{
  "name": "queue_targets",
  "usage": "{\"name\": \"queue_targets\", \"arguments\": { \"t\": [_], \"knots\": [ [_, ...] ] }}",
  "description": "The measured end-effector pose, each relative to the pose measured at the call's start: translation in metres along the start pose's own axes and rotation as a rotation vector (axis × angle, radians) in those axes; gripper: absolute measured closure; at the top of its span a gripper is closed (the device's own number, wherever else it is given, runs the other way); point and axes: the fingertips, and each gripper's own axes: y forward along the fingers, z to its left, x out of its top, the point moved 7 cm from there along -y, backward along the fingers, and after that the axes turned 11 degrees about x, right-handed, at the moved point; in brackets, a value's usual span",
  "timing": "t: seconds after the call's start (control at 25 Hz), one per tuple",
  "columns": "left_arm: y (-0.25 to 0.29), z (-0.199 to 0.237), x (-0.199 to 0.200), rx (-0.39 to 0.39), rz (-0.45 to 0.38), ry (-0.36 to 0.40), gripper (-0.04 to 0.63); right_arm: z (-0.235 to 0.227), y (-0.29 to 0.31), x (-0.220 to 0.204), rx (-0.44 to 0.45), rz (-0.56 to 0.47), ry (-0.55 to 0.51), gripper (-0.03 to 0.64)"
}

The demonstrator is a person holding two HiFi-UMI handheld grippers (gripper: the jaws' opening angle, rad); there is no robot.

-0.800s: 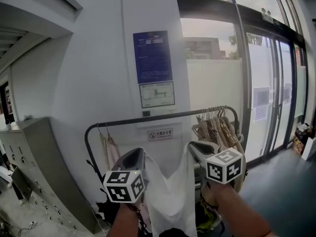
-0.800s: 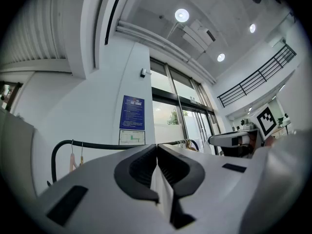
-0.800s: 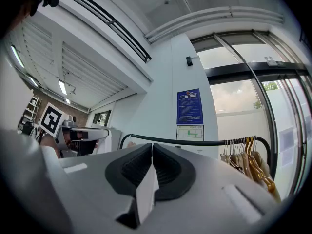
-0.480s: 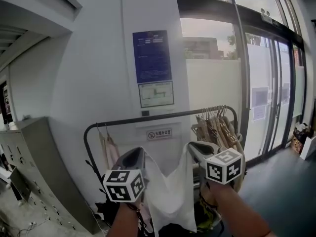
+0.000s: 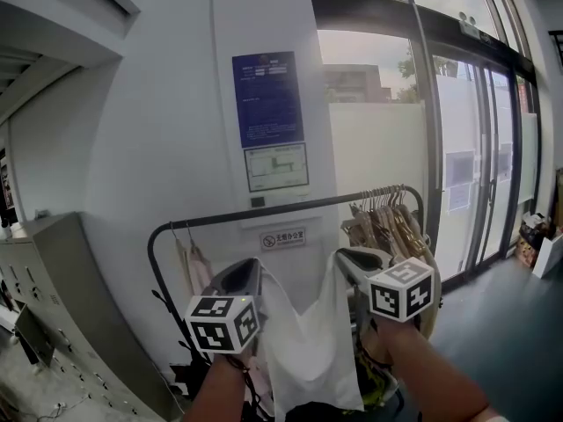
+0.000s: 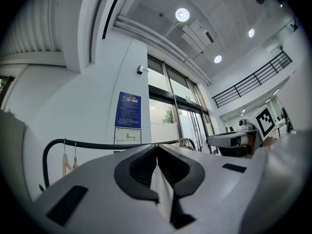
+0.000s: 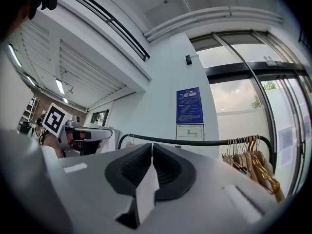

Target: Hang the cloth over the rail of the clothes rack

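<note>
Rail of black metal [image 5: 317,204] runs crosswise above, beyond the white cloth [image 5: 303,341] clamped by left gripper [image 5: 252,272] and right gripper [image 5: 346,258].

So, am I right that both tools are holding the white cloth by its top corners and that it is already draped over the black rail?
Not quite: the left tool and right tool do hold the white cloth by its top corners, but it is not yet over the black rail; the head view shows it hanging between them, short of the rail.
</note>
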Motion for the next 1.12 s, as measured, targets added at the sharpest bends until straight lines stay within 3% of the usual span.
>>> {"name": "queue_targets", "arguments": {
  "t": [0.12,0.36,0.6,0.8,0.96,1.12],
  "knots": [
    [0.021,0.007,0.020,-0.037,-0.002,-0.024,0.581,-0.012,0.017,0.019,-0.018,0.004,-0.024,0.603],
    [0.074,0.010,0.093,-0.067,-0.056,0.083,0.581,-0.050,0.061,0.098,-0.054,0.001,-0.146,0.603],
    [0.168,0.032,0.180,0.030,-0.130,0.190,0.581,-0.114,0.131,0.193,-0.074,-0.053,-0.254,0.603],
    [0.266,0.058,0.228,0.106,-0.156,0.171,0.581,-0.189,0.210,0.241,-0.053,-0.074,-0.277,0.603],
    [0.342,0.083,0.243,0.189,-0.176,0.164,0.581,-0.260,0.273,0.256,-0.031,-0.073,-0.282,0.603],
    [0.415,0.112,0.228,0.298,-0.171,0.185,0.581,-0.325,0.336,0.241,-0.013,-0.039,-0.262,0.603]
  ]
}}
